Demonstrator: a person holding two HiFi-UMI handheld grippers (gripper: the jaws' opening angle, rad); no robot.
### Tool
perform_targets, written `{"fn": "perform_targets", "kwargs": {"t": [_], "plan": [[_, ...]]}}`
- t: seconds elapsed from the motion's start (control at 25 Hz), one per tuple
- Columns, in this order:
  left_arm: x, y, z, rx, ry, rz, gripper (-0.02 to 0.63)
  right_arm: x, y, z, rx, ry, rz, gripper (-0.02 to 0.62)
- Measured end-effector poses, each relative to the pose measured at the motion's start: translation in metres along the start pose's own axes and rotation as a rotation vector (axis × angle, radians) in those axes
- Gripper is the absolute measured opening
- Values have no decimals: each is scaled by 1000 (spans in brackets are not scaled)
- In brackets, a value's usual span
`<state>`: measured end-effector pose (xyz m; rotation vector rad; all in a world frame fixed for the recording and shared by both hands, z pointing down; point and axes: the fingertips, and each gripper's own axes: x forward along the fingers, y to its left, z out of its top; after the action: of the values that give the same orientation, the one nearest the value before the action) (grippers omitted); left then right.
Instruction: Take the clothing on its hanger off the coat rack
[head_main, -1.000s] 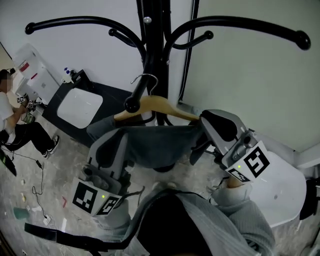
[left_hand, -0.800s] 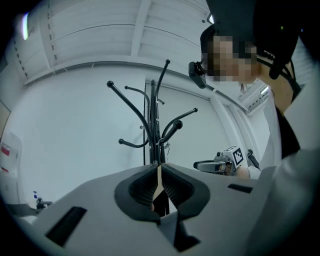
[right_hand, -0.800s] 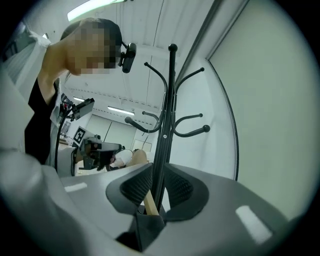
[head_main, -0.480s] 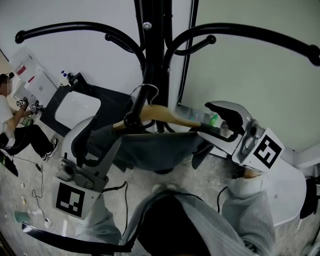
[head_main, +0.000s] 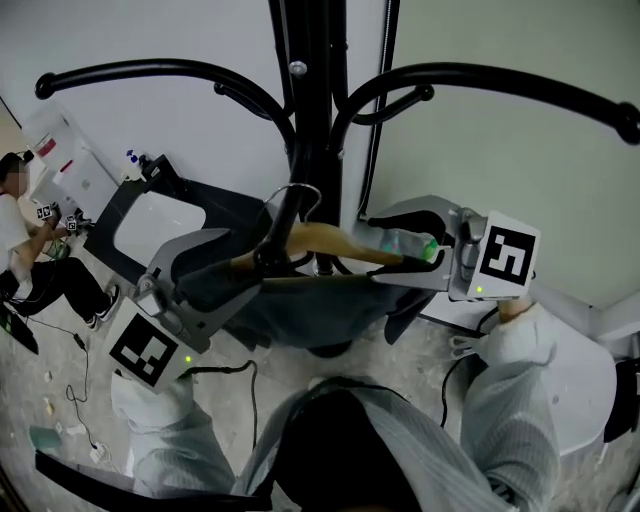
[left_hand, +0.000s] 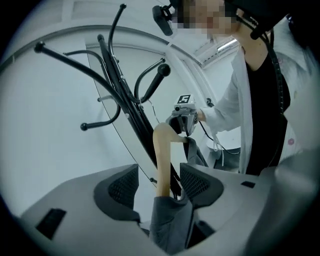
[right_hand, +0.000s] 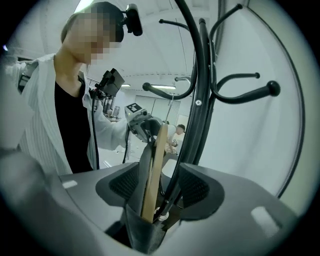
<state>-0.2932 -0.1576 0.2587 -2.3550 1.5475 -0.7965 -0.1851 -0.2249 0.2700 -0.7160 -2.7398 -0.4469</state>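
Whereas they pinched it before, the left tongs (left_hand: 159, 184) and right tongs (right_hand: 159, 183) have just spread around the hanger (head_main: 332, 238).

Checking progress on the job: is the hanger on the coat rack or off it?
On. The hook of the hanger loops over a black arm of the coat rack, clothing draped below.

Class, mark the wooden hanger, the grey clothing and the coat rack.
wooden hanger (head_main: 328, 239): head view, its right arm.
grey clothing (head_main: 320, 308): head view, hanging middle.
coat rack (head_main: 312, 110): head view, black central pole.
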Motion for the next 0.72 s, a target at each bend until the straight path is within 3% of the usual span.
{"fn": "perform_targets", "kwargs": {"t": [0.24,0.4,0.48,0.56,0.72], "plan": [[21,-6,-13,-84,-7,-190,244,19,2,-9,16,44,117,216],[27,-8,-22,-86,0,-250,236,29,5,-23,22,96,162,203],[26,-9,-23,-76,1,-255,194,30,8,-26,26,99,166,165],[26,-10,-22,-72,-2,-260,93,27,6,-27,38,90,150,88],[28,-13,-22,-105,-4,-285,71,22,1,-34,57,106,118,57]]}}
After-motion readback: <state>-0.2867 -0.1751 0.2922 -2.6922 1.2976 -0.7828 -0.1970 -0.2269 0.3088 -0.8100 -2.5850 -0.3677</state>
